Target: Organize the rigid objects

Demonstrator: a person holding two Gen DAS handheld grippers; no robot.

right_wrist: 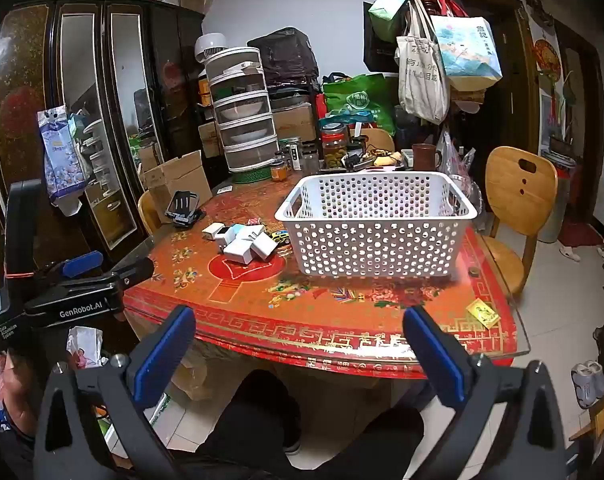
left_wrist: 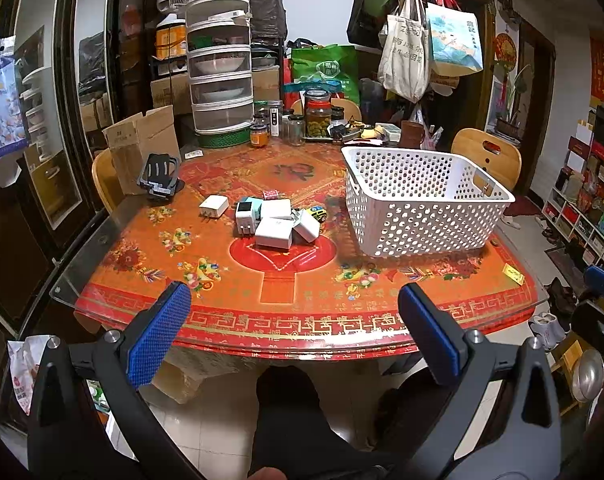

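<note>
A heap of white charger blocks (left_wrist: 276, 224) lies mid-table, with one lone white charger (left_wrist: 214, 206) to its left and a small yellow toy car (left_wrist: 317, 213) to its right. The heap also shows in the right wrist view (right_wrist: 248, 246). A white perforated basket (left_wrist: 421, 200) stands empty to the right of the heap; it also shows in the right wrist view (right_wrist: 375, 224). My left gripper (left_wrist: 294, 312) is open and empty, held off the table's near edge. My right gripper (right_wrist: 300, 336) is open and empty, also short of the near edge.
A black phone stand (left_wrist: 160, 178) and a cardboard box (left_wrist: 142, 140) sit at the table's left. Jars (left_wrist: 317, 114) and a stacked food cover (left_wrist: 222, 76) crowd the back. Wooden chairs (right_wrist: 517, 208) flank the table. A yellow card (right_wrist: 482, 313) lies near the front right corner.
</note>
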